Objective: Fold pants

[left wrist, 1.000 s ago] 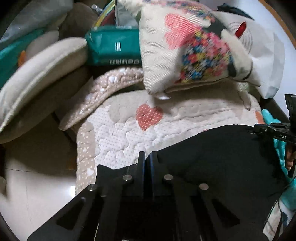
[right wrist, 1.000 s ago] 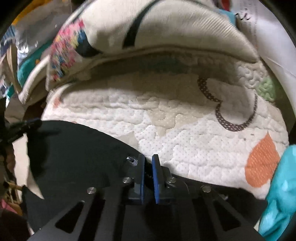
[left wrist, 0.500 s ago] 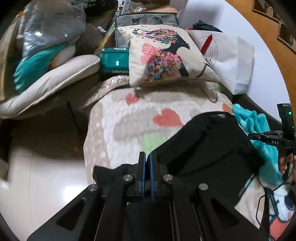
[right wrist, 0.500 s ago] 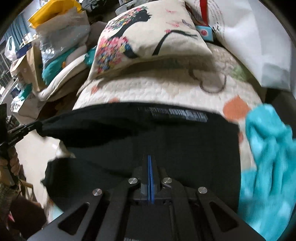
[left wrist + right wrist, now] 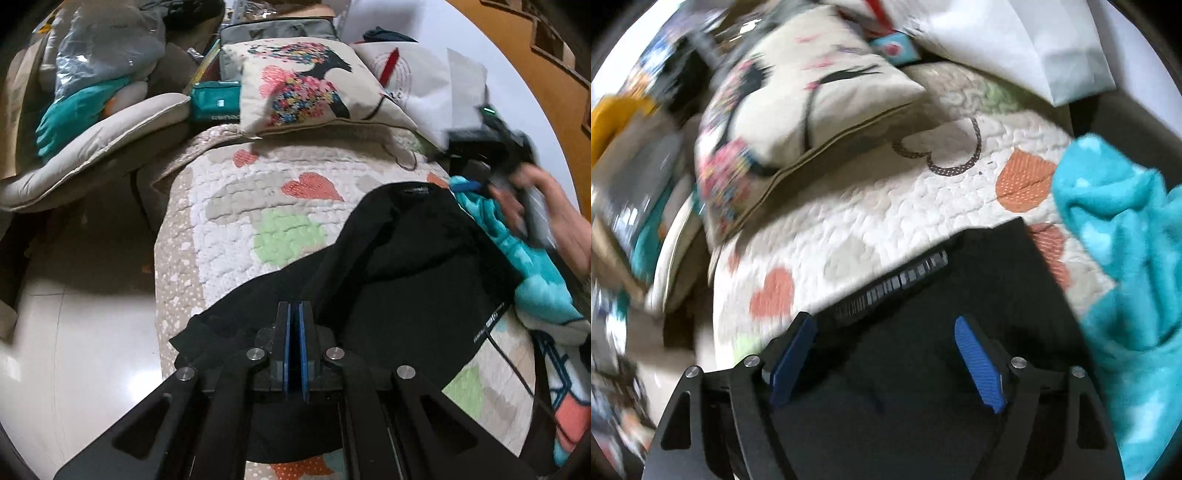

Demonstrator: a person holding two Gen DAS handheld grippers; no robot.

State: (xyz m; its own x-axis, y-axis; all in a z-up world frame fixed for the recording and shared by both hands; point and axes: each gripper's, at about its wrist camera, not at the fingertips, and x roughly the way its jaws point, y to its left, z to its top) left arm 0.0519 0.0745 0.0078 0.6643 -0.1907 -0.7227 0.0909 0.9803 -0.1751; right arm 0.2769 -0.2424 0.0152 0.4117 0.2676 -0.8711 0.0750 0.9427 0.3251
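Pants below opening right fingers, seemingly unpinched

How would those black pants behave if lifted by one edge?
Likely floppy: the black pants drape in soft folds over the quilt. Probably light, since the left gripper pinches one edge alone. They would likely sag and unfold rather than hold shape.

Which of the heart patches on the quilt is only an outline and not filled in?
The brown dotted heart just below the cushion is the only outline. The orange heart beside it and the pink heart nearer the pants are solid.
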